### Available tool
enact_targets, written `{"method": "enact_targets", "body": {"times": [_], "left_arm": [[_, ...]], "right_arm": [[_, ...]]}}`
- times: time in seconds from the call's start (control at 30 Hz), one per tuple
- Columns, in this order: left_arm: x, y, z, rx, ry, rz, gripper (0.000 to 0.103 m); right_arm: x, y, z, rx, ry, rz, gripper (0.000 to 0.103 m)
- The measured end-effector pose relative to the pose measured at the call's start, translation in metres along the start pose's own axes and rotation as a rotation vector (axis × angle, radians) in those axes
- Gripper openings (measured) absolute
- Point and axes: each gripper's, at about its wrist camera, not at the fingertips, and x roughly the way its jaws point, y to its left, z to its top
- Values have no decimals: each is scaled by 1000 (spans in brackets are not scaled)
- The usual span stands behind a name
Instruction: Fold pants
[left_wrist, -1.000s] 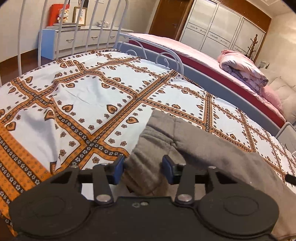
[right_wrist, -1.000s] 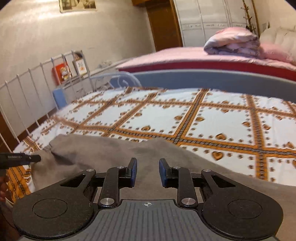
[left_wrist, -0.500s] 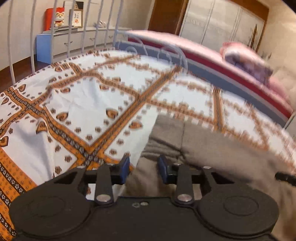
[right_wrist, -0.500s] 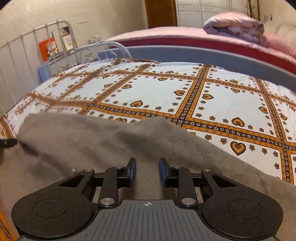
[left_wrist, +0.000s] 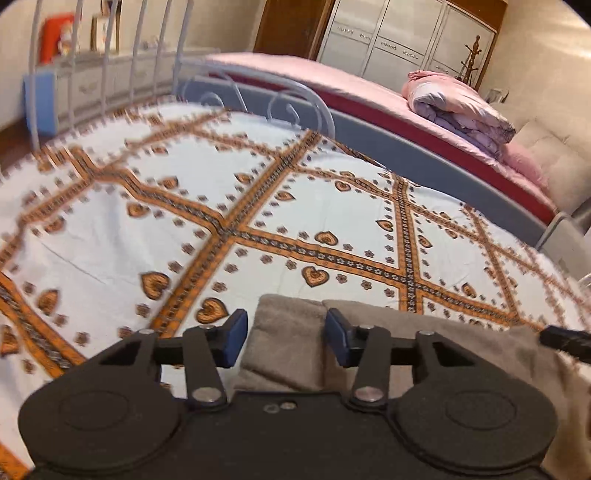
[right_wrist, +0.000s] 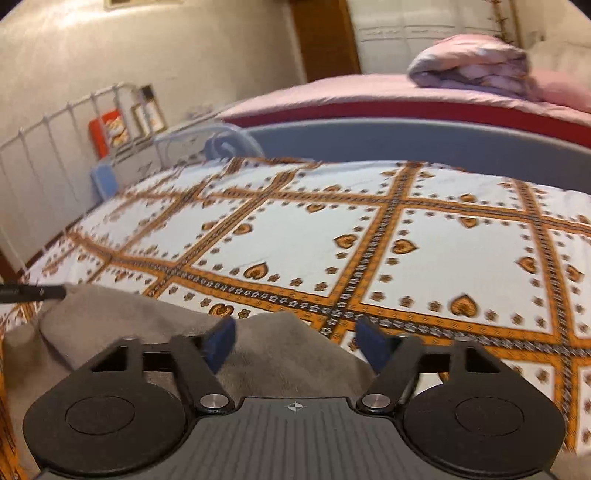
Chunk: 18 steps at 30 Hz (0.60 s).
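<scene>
On the bed (left_wrist: 295, 236), both tools are opening over the grey pants (left_wrist: 291, 339) (pads clear of cloth): left tool (left_wrist: 282, 336), right tool (right_wrist: 293, 345).

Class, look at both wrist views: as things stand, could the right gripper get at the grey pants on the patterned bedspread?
Probably yes. The grey pants lie directly ahead of the right gripper, between its fingers, whose jaws are opening. Nothing sits over the cloth there; the left gripper is off at the far end.

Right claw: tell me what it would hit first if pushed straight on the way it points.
Probably the grey fleece pants lying between the opening jaws of the right claw; just beyond their edge comes the white-and-orange heart-patterned bedsheet. Depth is unclear.
</scene>
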Motion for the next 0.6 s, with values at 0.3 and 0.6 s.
{"method": "enact_targets", "body": {"times": [0.3,0.6], "left_arm": [[11,10,-3,-19,43,-132,17],[18,-11,-8,123,-46,6,13]], "right_arm": [[30,4,4,-215,128,125,9],[28,0,15,-158,45,41,3]]}}
